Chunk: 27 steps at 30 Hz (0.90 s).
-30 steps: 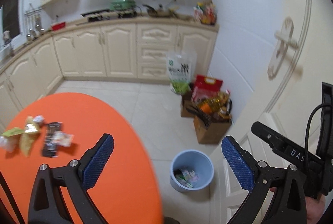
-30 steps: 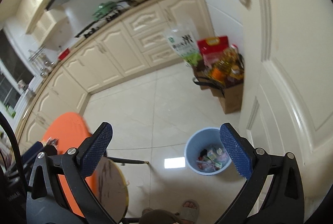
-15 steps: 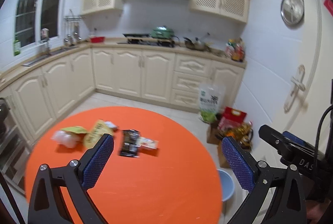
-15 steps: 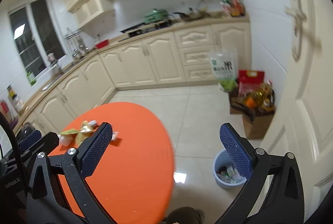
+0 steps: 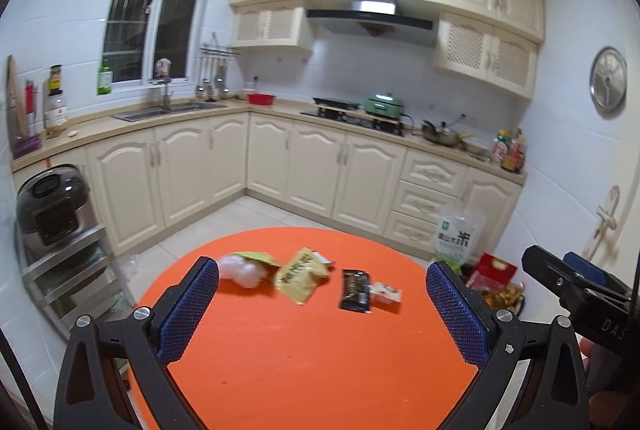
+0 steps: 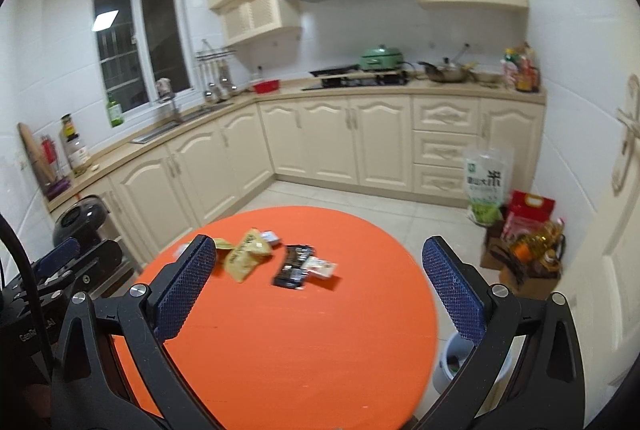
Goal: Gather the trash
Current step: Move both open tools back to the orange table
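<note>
left wrist — above orange table (image 5: 320,370), facing kitchen | right wrist — beside it, sharing table and cabinets (image 6: 360,138)

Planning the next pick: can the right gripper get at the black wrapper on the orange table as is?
Probably yes. The right gripper is open and empty, and bare table lies between it and the black wrapper; a small white packet touches its far side.

"DAS" on the right hand-held gripper (image 5: 580,294).
</note>
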Tool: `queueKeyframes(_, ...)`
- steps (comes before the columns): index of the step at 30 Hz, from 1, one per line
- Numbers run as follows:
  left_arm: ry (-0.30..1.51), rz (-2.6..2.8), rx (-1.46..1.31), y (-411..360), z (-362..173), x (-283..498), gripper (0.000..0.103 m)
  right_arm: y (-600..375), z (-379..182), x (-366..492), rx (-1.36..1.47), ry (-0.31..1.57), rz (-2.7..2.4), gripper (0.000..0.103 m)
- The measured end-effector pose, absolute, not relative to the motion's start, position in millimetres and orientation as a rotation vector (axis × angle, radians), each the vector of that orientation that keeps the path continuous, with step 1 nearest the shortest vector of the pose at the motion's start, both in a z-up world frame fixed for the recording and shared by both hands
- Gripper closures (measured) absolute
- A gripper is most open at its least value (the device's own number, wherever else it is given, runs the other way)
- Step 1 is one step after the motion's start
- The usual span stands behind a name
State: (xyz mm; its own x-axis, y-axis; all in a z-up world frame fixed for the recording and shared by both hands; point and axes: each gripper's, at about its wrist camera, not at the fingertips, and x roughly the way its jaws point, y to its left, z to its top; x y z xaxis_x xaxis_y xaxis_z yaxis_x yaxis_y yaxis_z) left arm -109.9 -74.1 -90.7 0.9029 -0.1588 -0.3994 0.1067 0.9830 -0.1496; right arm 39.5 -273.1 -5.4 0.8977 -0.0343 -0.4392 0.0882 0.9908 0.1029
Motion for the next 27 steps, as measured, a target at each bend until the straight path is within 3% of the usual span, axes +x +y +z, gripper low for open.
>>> queueKeyframes(11, 0.426, -0.053, -0.159, -70.6, -105.9, -156.8, 0.001, -228.3, -13.5, 42.6, 0.044, 0.458, 0.032, 0.0)
queueKeyframes(27, 0.598, -0.057, -0.18, -52.8, -102.6, -14.7, 0.001, -285.1, -85.7, 119.1, 0.08, 0.671, -0.065, 0.0)
